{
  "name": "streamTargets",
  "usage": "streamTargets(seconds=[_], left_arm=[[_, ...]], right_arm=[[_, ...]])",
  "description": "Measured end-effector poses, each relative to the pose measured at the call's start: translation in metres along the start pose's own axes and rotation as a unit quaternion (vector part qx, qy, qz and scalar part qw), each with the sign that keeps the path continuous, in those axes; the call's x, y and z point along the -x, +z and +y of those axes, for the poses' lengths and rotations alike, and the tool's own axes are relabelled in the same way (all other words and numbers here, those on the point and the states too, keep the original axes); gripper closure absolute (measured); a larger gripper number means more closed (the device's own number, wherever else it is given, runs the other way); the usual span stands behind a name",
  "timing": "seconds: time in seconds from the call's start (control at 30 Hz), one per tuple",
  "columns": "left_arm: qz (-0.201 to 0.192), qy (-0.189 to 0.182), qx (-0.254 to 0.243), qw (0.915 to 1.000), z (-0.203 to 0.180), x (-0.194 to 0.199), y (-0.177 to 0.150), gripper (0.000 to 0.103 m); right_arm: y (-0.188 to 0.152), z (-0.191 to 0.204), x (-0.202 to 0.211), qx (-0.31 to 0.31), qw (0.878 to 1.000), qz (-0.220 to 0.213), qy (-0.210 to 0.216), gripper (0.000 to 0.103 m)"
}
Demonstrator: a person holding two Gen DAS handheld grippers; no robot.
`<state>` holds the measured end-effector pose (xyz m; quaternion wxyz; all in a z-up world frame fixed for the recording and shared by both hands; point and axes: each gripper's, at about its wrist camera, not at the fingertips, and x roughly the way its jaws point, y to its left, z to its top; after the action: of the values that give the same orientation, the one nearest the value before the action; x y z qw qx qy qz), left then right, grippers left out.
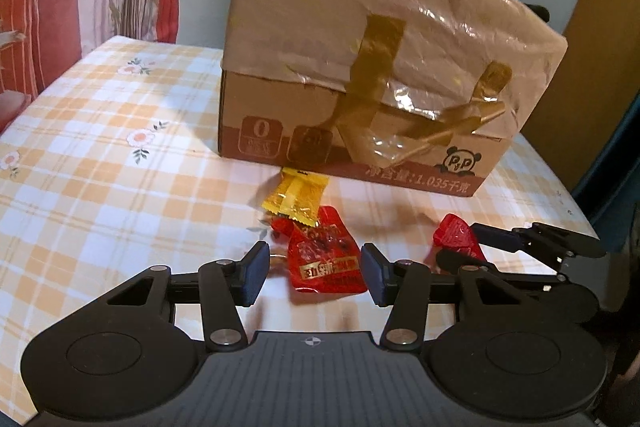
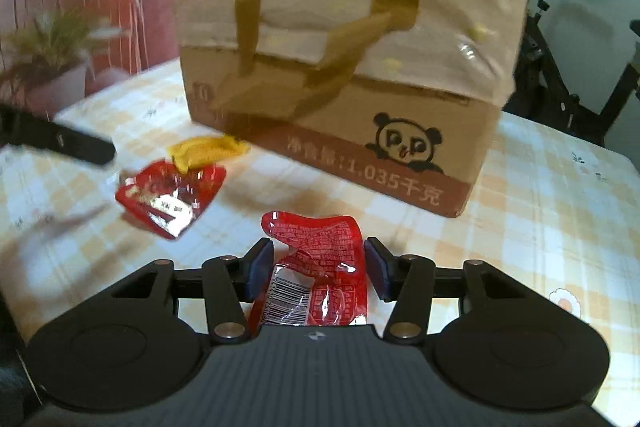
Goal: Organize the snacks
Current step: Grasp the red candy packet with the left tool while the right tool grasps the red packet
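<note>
A red snack packet (image 1: 326,259) lies on the checked tablecloth between the open jaws of my left gripper (image 1: 316,273), with a yellow packet (image 1: 296,197) resting on its far end. In the right wrist view the same pair shows at left, the red one (image 2: 168,197) under the yellow one (image 2: 206,151). A second red packet (image 2: 320,267) sits between the jaws of my right gripper (image 2: 318,269), which stand open on either side of it. This packet (image 1: 456,241) and the right gripper (image 1: 488,251) show at right in the left wrist view.
A taped cardboard box (image 1: 360,67) with a panda print (image 2: 408,147) stands just behind the packets. The table (image 1: 100,147) has a checked orange cloth. A red chair (image 1: 24,7) and plant are at the far left, and black equipment (image 2: 568,67) at the right.
</note>
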<state>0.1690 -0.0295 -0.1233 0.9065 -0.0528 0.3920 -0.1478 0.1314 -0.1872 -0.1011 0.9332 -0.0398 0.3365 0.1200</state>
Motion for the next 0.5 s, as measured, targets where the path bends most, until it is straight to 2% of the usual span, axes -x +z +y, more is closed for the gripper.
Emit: streamTargets(seconds=[0.23, 0.5], left_arm=[[0.021, 0.001, -0.007, 0.9998, -0.012, -0.014, -0.004, 0.050], [0.043, 0.023, -0.015, 0.9987, -0.016, -0.033, -0.001, 0.050]], right_arm=[[-0.003, -0.004, 0.007, -0.007, 1.000, -0.020, 0.011, 0.050], [-0.005, -0.007, 0.008, -0.019, 0.999, -0.028, 0.021, 0.050]])
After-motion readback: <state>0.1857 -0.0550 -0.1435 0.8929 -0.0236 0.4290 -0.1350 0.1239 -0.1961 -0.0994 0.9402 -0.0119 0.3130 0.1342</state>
